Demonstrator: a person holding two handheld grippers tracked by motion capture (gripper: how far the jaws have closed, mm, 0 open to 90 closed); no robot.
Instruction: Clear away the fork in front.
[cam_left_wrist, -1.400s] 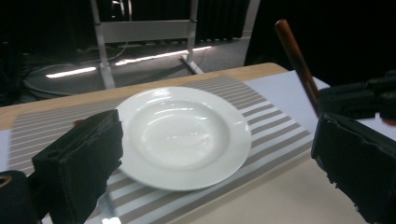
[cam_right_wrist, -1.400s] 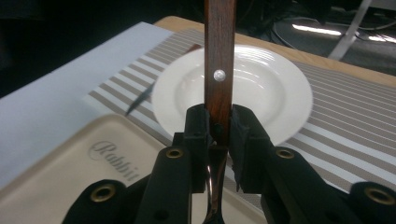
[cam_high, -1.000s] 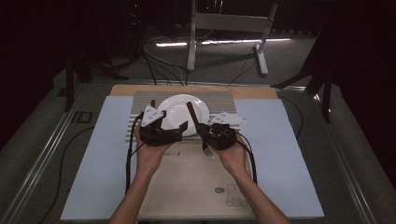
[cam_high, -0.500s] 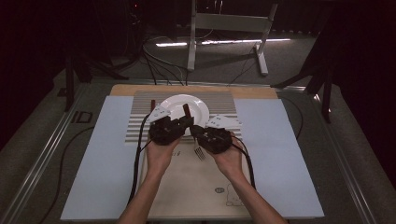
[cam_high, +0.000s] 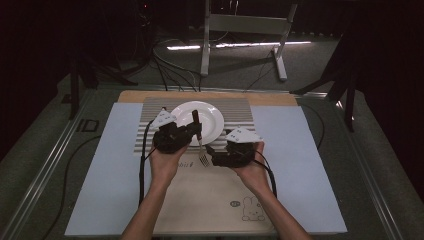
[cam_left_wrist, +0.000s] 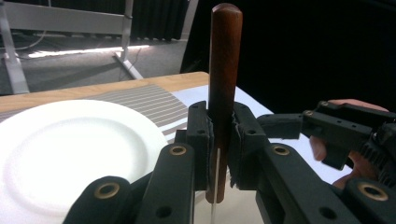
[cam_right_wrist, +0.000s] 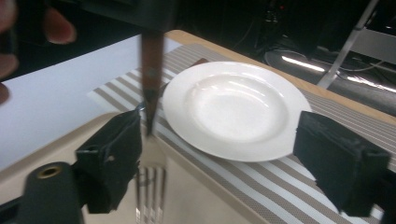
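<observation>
The left claw (cam_high: 192, 131) is clamped on the wooden handle of a fork (cam_high: 199, 137), held over the near rim of the white plate (cam_high: 212, 117) toward the desk's far edge; the right claw (cam_high: 214, 159), just beside the tines, has just been opening and stands apart, gripping nothing.

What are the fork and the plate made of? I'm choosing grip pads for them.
The wooden-handled metal fork has a reddish-brown, smooth handle, seemingly varnished wood; its tines look like shiny steel. The round white plate appears to be glazed ceramic, given its soft glossy highlights, though melamine cannot be ruled out.
</observation>
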